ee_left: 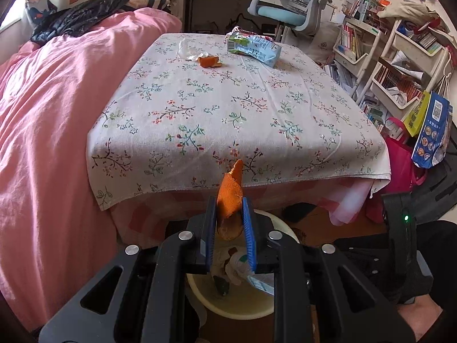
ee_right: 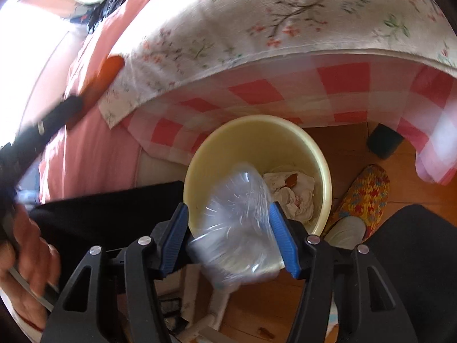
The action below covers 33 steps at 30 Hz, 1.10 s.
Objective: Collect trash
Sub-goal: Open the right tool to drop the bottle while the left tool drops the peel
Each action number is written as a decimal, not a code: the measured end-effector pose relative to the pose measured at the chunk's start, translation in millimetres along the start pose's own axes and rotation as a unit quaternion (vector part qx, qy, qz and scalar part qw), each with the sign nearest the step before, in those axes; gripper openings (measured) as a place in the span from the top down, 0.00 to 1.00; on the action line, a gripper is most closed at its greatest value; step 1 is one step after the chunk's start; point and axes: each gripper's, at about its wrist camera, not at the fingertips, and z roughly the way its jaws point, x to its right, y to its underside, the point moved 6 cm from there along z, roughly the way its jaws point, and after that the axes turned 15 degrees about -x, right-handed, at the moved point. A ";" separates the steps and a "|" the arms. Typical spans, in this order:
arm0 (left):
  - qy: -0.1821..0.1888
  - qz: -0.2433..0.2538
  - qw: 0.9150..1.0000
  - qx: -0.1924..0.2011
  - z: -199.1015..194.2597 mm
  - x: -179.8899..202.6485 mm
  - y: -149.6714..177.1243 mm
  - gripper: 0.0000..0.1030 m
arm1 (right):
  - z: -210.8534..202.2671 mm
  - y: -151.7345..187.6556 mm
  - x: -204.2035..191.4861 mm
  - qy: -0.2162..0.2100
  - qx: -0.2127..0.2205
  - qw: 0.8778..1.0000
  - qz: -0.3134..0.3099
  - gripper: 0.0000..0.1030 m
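Observation:
My left gripper (ee_left: 230,214) is shut on a piece of orange peel (ee_left: 230,197) and holds it above the cream trash bin (ee_left: 245,305), in front of the table's near edge. It shows blurred at the left of the right wrist view (ee_right: 94,85). My right gripper (ee_right: 228,228) holds a clear plastic bottle (ee_right: 237,228) between its blue pads (ee_right: 282,240), just over the near rim of the bin (ee_right: 200,154). The bottle is blurred. Crumpled tissues (ee_right: 291,194) lie in the bin. On the table's far end lie another orange peel (ee_left: 210,61), a white tissue (ee_left: 184,48) and a crushed drink carton (ee_left: 252,47).
The table has a floral cloth (ee_left: 228,108) over a pink check one (ee_right: 285,91). A pink-covered bed (ee_left: 57,100) runs along the left. Shelves of books (ee_left: 400,65) and hanging bags (ee_left: 431,131) stand right. A desk chair (ee_left: 294,3) is behind. A slippered foot (ee_right: 362,197) rests beside the bin.

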 end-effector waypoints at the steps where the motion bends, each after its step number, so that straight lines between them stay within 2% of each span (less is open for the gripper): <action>1: -0.001 0.001 1.000 -0.004 1.6 0.9 2.9 0.83 | -1.6 -1.7 0.7 -0.002 0.004 1.000 0.003 0.44; 10: -0.013 0.027 0.998 -0.051 19.5 14.2 27.4 0.83 | -16.5 -5.2 1.5 -0.004 0.038 0.999 0.011 0.43; 13: -0.011 0.026 0.997 -0.068 24.5 15.7 30.8 0.82 | -22.4 -6.0 4.4 -0.002 0.051 0.999 0.018 0.39; 15: -0.009 0.021 0.997 -0.076 26.6 15.2 32.0 0.77 | -24.7 -6.3 7.0 -0.003 0.057 0.998 0.023 0.38; 17: -0.010 0.012 0.997 -0.075 27.2 13.6 31.9 0.60 | -26.0 -6.7 9.3 -0.005 0.061 0.998 0.029 0.37; 22: -0.020 -0.001 0.998 -0.054 22.5 9.6 28.3 0.40 | -27.6 -8.2 11.5 -0.007 0.061 0.998 0.032 0.36; 26: -0.028 -0.001 0.999 -0.042 19.0 8.3 24.6 0.35 | -26.9 -8.4 11.1 -0.005 0.059 0.998 0.030 0.36; 33: -0.033 -0.003 0.999 -0.024 13.0 7.6 20.6 0.32 | -25.3 -7.8 10.5 -0.001 0.056 0.998 0.028 0.36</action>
